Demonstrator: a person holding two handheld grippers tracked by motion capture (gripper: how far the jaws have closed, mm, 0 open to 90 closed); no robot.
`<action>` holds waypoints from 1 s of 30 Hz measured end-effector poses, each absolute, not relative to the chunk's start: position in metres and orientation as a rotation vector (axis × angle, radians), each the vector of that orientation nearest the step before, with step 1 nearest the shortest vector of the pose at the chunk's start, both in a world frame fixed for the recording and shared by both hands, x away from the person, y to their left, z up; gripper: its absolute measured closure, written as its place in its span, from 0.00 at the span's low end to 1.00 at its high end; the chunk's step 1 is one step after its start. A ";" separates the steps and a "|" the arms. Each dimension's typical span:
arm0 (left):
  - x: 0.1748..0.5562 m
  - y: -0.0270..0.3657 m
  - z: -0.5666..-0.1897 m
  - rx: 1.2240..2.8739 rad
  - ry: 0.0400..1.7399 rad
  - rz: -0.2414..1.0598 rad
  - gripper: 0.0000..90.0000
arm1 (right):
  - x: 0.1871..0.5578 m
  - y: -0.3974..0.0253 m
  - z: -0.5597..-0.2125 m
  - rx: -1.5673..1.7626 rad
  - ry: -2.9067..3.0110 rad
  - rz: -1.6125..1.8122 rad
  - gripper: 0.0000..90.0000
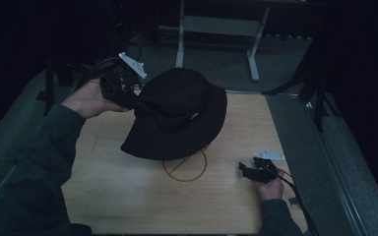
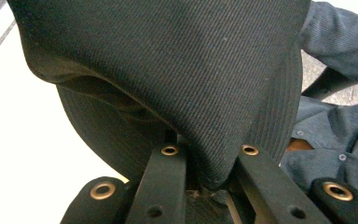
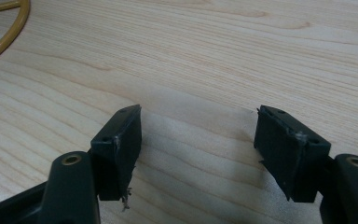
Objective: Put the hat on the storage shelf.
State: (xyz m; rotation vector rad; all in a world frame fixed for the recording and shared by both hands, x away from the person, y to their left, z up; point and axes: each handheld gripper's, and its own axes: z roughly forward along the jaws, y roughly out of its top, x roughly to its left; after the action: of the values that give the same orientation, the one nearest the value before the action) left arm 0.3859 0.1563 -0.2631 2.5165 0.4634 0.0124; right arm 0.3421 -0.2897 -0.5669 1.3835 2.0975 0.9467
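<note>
left gripper (image 1: 128, 96): jaws clamped on the brim of the black bucket hat (image 1: 177, 113); brim fabric seen pinched between them in the left gripper view (image 2: 205, 179)
hat: held lifted over the table (image 1: 128, 196) near its far edge, above the yellow ring (image 1: 185, 167)
right gripper (image 3: 198, 140): jaws spread apart, nothing gripped; rested low at the table's right edge
ring: partly hidden by the hat

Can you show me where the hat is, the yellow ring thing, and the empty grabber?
black hat (image 1: 177, 110), high view, on its crown.
yellow ring (image 1: 187, 172), high view, on its front curve on the table.
right gripper (image 3: 198, 140), right gripper view, midway between its open jaws.
</note>
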 end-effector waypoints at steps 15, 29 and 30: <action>0.379 0.136 -0.277 2.622 0.429 0.056 0.96 | 0.342 -0.289 -0.567 1.386 2.097 0.949 0.35; 0.379 0.122 -0.292 2.675 0.404 0.076 0.89 | 0.342 -0.289 -0.567 1.385 2.096 0.951 0.35; 0.379 0.121 -0.292 2.672 0.407 0.075 0.89 | 0.342 -0.289 -0.567 1.385 2.096 0.951 0.35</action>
State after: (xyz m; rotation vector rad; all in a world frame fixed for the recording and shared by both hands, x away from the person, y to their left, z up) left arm 0.3788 0.1212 -0.2922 2.6718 0.4074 0.0746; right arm 0.3421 -0.2894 -0.5671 1.3854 2.0961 0.9514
